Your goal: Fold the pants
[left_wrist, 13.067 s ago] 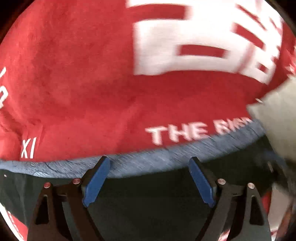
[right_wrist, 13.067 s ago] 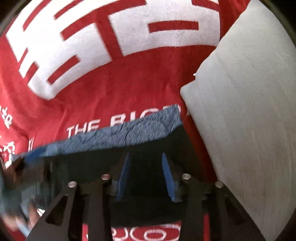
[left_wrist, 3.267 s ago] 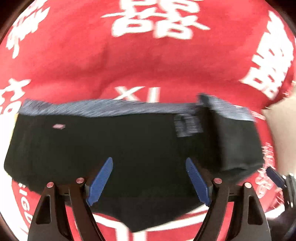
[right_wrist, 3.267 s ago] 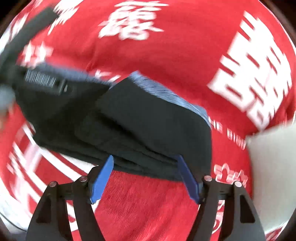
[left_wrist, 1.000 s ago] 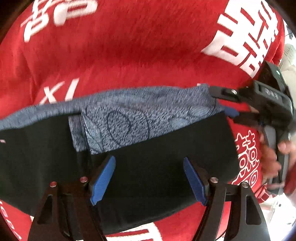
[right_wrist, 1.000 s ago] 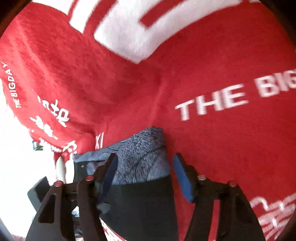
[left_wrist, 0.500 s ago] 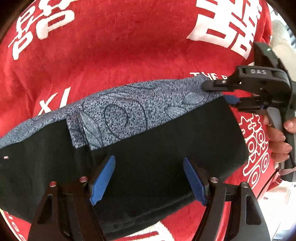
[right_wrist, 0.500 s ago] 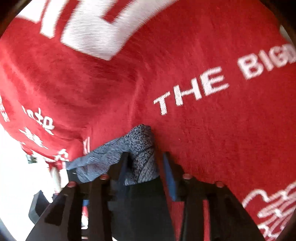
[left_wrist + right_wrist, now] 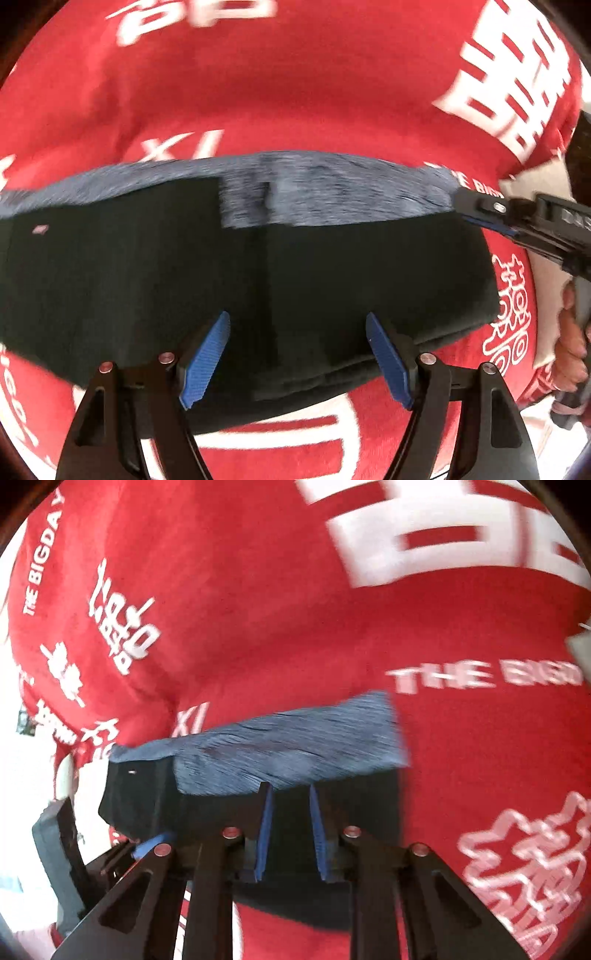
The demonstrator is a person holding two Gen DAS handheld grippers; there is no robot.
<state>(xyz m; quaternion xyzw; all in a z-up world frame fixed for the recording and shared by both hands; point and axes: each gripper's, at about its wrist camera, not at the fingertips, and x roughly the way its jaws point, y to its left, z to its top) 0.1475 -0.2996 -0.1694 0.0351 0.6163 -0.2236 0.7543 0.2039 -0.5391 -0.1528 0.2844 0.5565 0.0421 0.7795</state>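
pants: black, folded into a wide band, lying flat on the red cloth; fills mid-frame from 9 to 3 o'clock in left wrist view, sits at 6–7 o'clock in right wrist view
waistband: blue-grey patterned strip along the top edge, toward 12 o'clock; blurred in both views
small tag: pale speck on the black fabric at 9 o'clock
right gripper: enters left wrist view from 3 o'clock; jaws have just been closing, now narrow, clamped on the waistband corner at the pants' right end; in its own view blue pads close together with dark fabric between them
left gripper: at 6 o'clock, jaws spread wide over the lower edge of the pants, blue pads clear of the fabric, gripping nothing; partly seen in right wrist view at 8 o'clock
hand: on the right gripper's handle, at 4 o'clock, only partly in frame
red cloth: under everything, white characters and lettering printed on it, "XI" just above the waistband at 11 o'clock
pale surface: bare strip past the cloth's edge at 3 o'clock
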